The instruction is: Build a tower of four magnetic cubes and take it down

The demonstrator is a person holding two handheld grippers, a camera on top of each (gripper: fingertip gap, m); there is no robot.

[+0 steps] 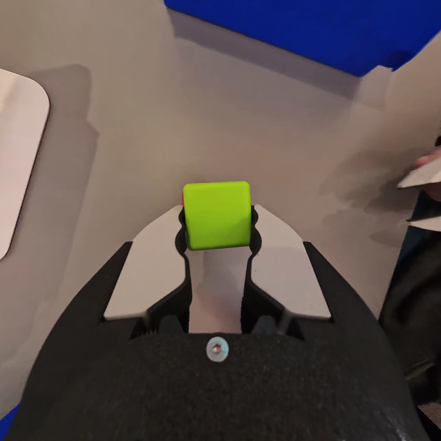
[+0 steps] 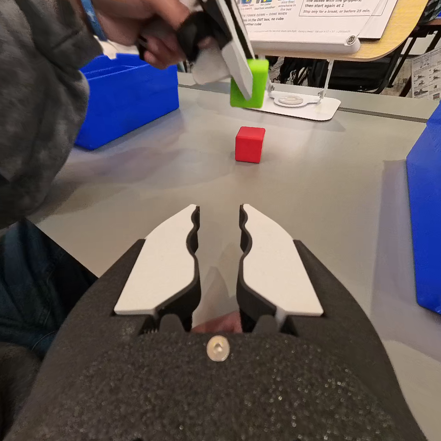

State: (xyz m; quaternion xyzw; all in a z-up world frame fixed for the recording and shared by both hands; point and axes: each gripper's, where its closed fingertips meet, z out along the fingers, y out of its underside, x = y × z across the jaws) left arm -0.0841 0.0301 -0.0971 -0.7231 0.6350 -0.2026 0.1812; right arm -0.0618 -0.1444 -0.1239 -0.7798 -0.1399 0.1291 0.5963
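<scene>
My left gripper (image 1: 217, 214) is shut on a green cube (image 1: 217, 214) and holds it in the air, pointing down. A sliver of the red cube (image 1: 182, 199) shows under the green cube's left edge. In the right wrist view the left gripper (image 2: 248, 93) holds the green cube (image 2: 257, 83) above and slightly behind the red cube (image 2: 249, 144), which sits alone on the grey table (image 2: 310, 191). The two cubes are apart. My right gripper (image 2: 219, 210) is open and empty, low over the table, well in front of the red cube.
A blue bin (image 2: 128, 100) stands at the left and another blue bin (image 2: 424, 214) at the right edge. A white stand base (image 2: 305, 105) with an instruction sheet (image 2: 310, 16) is behind the cubes. A person's grey sleeve (image 2: 35, 107) fills the left side.
</scene>
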